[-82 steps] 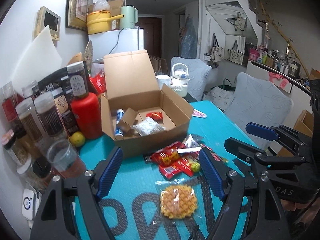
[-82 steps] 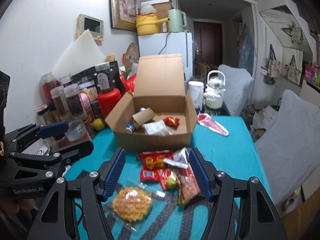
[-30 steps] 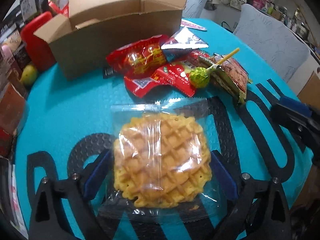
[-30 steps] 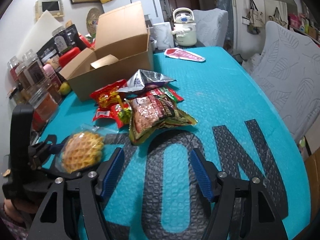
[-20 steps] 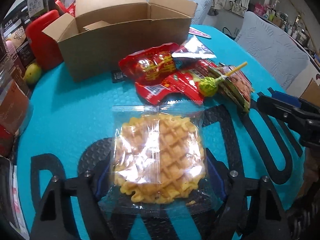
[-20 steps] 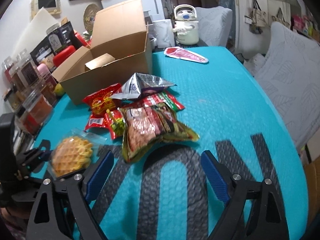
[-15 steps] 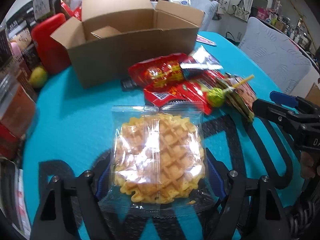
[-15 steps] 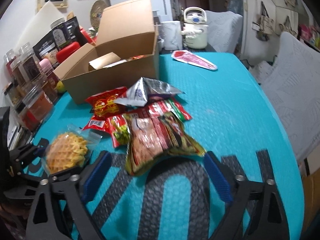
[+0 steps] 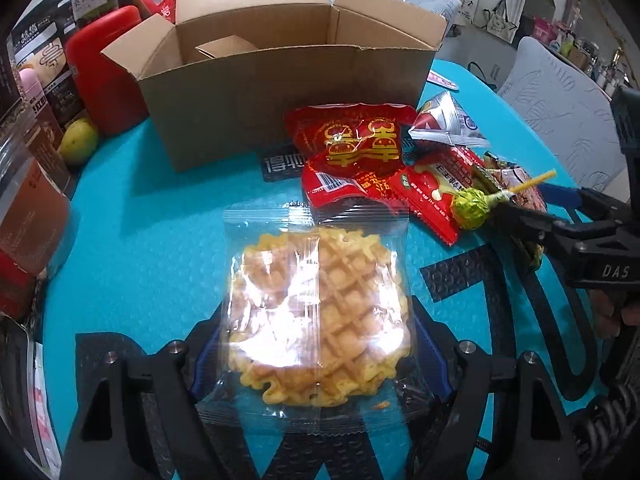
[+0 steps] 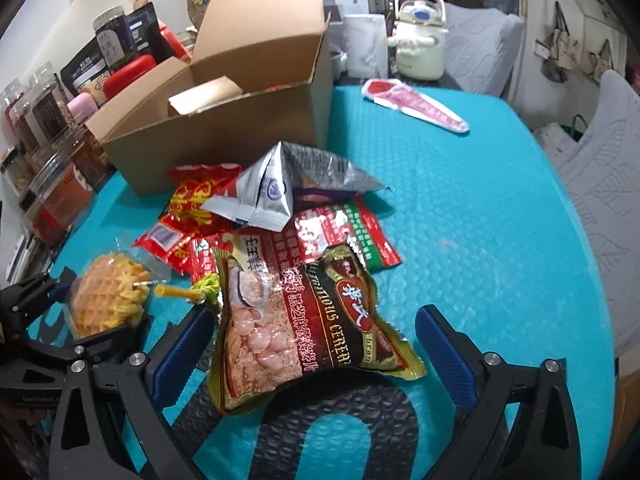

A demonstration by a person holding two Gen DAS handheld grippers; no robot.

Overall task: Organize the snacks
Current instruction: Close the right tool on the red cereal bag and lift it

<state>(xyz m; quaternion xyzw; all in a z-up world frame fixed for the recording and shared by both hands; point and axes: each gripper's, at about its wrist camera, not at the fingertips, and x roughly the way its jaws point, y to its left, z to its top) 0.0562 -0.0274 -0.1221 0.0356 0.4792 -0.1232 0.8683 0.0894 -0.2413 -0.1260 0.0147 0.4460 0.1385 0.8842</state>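
Already our left fingers had closed in on the round golden waffle in its clear plastic wrapper, the blue pads pressed to either side of the pack where a second earlier they had stood wide around it. We judged the waffle to be gripped, at most only just off the turquoise bubble-textured counter.

Our right fingers had just sprung wide apart and moved in to straddle the brown and red crinkled cereal snack bag; neither blue pad touched the bag, which lay flat on the counter between them.

Outward from the bag lay the rest of the heap: a green-wrapped lollipop on a yellow stick just beside the waffle, several red foil snack packets overlapping one another, and a silver foil pouch resting on top of them. Behind the heap stood the open brown cardboard box, its flaps up, close enough to touch the nearest red packet or nearly so.

For the task, this meant that one snack was secured and ready to be carried to the box, as we read it, while the second hand was lined up for the next pick and needed only to close on it. The heap itself remained unsorted.
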